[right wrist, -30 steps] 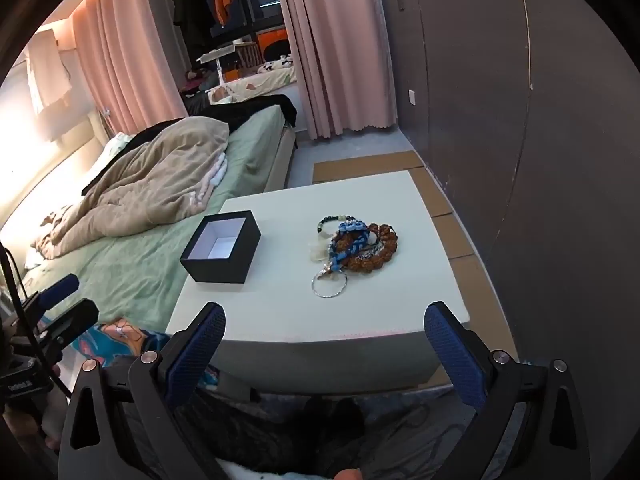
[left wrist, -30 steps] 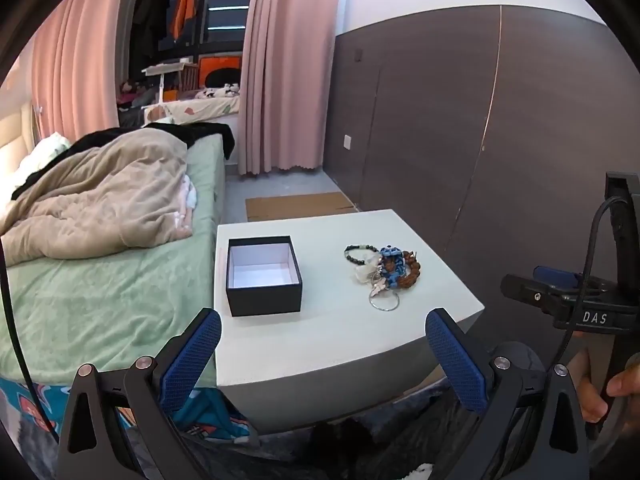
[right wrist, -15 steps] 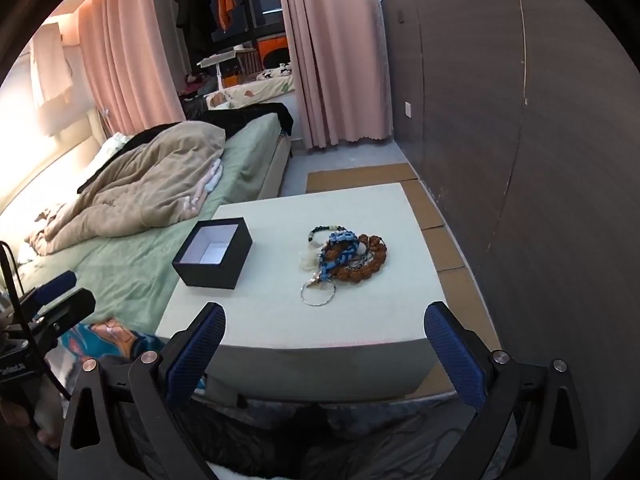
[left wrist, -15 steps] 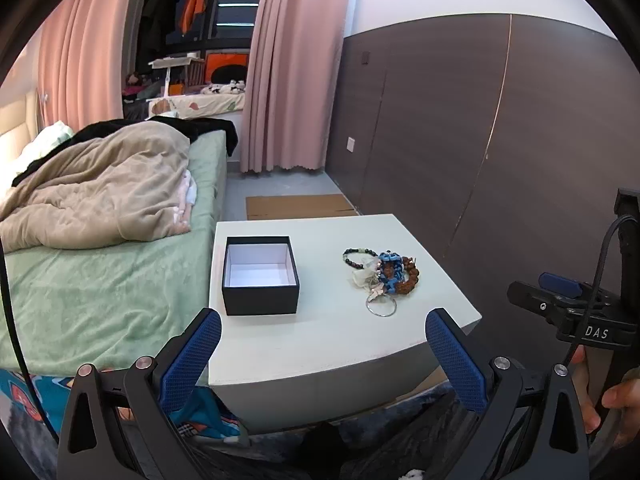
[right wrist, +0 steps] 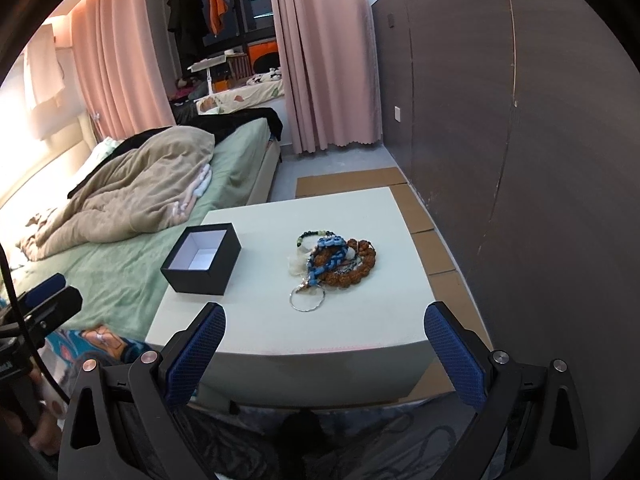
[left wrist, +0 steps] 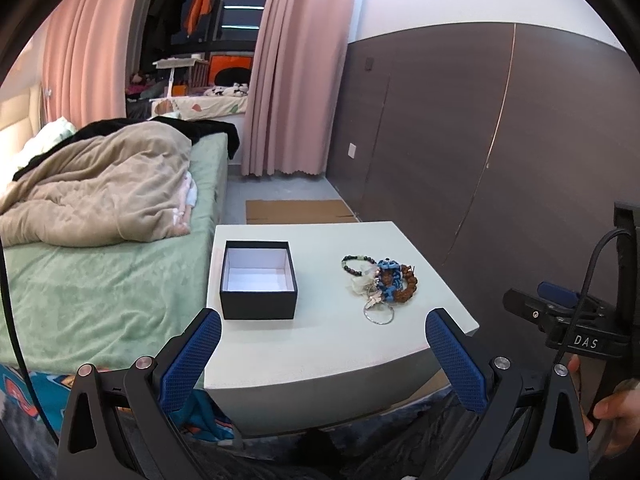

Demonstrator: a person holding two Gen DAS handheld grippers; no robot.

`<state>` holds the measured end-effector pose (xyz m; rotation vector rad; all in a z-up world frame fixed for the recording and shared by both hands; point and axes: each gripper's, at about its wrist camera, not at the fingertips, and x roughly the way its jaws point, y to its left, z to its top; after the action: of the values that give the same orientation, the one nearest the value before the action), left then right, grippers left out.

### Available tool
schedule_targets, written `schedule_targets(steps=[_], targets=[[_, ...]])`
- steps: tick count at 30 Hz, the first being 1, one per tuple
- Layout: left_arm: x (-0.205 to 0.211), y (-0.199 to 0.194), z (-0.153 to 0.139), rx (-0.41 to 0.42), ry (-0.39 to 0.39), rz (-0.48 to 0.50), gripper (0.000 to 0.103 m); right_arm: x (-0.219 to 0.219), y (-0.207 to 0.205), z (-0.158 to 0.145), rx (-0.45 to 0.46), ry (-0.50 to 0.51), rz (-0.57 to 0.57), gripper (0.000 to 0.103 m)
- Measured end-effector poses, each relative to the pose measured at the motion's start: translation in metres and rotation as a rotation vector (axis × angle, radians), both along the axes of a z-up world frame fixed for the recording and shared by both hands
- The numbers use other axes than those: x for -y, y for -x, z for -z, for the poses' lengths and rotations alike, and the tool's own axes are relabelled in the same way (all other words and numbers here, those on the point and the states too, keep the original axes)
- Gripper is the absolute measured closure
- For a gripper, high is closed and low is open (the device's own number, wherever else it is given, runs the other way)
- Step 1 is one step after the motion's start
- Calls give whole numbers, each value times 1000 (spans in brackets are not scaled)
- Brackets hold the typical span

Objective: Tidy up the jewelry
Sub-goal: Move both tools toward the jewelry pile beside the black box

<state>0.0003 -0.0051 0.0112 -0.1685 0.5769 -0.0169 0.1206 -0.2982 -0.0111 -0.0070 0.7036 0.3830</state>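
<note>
An open black box [left wrist: 258, 279] [right wrist: 202, 258] with a white inside stands empty on the left half of a white table [left wrist: 320, 344] [right wrist: 360, 328]. To its right lies a tangled heap of jewelry [left wrist: 380, 280] [right wrist: 334, 258]: brown beads, a blue braided piece, a dark bead bracelet and a metal ring [right wrist: 307, 301]. My left gripper [left wrist: 322, 330] hangs open before the table's near edge, empty. My right gripper [right wrist: 323, 326] is likewise open and empty, short of the heap. Each gripper shows at the edge of the other's view.
A bed [left wrist: 100, 280] with a green sheet and a beige quilt [left wrist: 100, 184] adjoins the table's left side. A dark panelled wall [left wrist: 500, 152] runs along the right. Cardboard sheets [right wrist: 432, 240] lie on the floor. Pink curtains [left wrist: 296, 80] hang behind.
Both grippers have crept closer to the table, so box and jewelry look slightly larger. Both stayed open and nothing on the table moved.
</note>
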Motion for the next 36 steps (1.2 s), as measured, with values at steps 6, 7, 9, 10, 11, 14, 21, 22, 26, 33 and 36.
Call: schedule_targets(steps=[6, 7, 9, 10, 11, 14, 21, 22, 26, 33, 36], targets=[[-2, 2, 1, 0, 5, 2, 1, -2, -1, 1, 8, 10, 1, 3], [-1, 3, 1, 4, 0, 5, 1, -2, -1, 1, 7, 8, 0, 3], [0, 4, 0, 5, -2, 14, 1, -3, 0, 0, 2, 6, 0, 3], [0, 4, 0, 5, -1, 18, 1, -4, -1, 0, 1, 4, -1, 3], [0, 4, -1, 7, 0, 18, 1, -4, -1, 0, 2, 3, -4, 3], [1, 4, -1, 3, 7, 21, 1, -6, -2, 0, 0, 4, -7, 3], [1, 0, -3, 6, 20, 15, 1, -5, -3, 1, -9, -12, -12, 3], [2, -1, -3, 5, 14, 13, 1, -4, -3, 1, -6, -16, -10, 3], [-1, 0, -4, 7, 13, 6, 1, -5, -2, -1, 5, -9, -6, 3], [-2, 0, -4, 6, 0, 8, 1, -4, -2, 1, 2, -22, -9, 3], [-1, -2, -4, 4, -6, 4, 1, -3, -2, 0, 0, -27, -5, 3]])
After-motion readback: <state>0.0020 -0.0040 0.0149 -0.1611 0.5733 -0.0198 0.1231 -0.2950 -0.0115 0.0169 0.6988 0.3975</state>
